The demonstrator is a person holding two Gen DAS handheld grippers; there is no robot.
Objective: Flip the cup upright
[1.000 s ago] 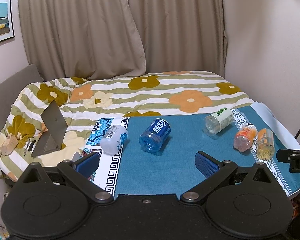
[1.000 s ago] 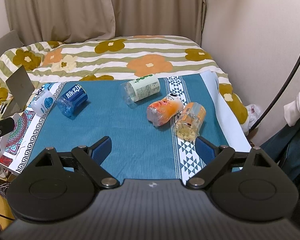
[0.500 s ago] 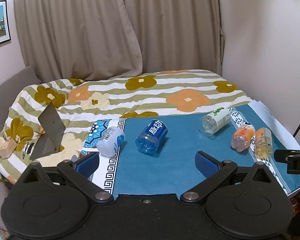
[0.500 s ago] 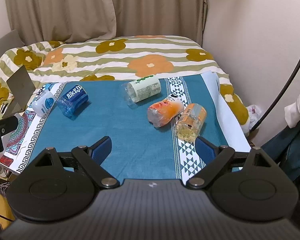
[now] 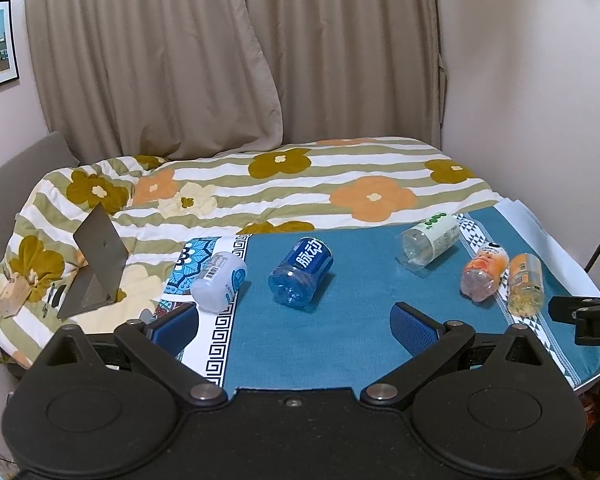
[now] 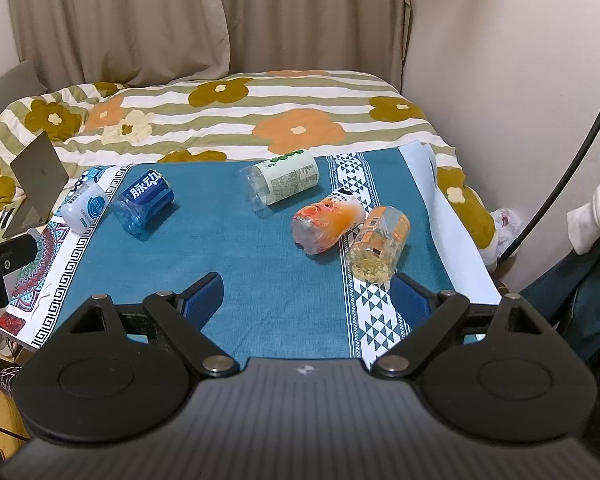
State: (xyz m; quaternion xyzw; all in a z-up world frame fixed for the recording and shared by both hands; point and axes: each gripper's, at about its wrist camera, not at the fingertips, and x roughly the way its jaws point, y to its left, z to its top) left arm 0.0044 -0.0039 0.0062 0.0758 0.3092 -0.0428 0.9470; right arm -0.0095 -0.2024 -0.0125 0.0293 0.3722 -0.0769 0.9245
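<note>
- Between the blue pads of the left gripper (image 5: 294, 322): only bare teal cloth (image 5: 340, 344); jaws spread wide, holding nothing, hovering clear of the table near its front edge.
- Aimed level and forward, roughly toward 12 o'clock; wide spread likely chosen to admit a cup's full width.
- At 12 o'clock, near: blue cup (image 5: 301, 271) on its side, base toward the camera, mouth away. Judged the most direct target for this side.
- At 10 o'clock, just beside the blue one but apart: white cup (image 5: 219, 281), also on its side, on the patterned border.
- At 1 o'clock, farther: clear cup with pale label (image 5: 430, 243), lying down.
- At 2 o'clock: orange cup (image 5: 484, 276) and amber cup (image 5: 526, 284), side by side, apparently touching, both lying.
- Over the near edge of the cloth: right gripper (image 6: 306, 296), likewise parted and empty, hovering, pointed toward 12 o'clock.
- At 1 o'clock from it, just beyond the right pad: amber cup, base toward the camera; orange cup at 12 o'clock.
- Beyond the table: flowered quilt (image 5: 340, 184), folded tablet stand (image 5: 96, 264) at 9 o'clock.
- Judgement: no cup upright yet; task not begun. Round bodies may roll on the cloth when nudged.
</note>
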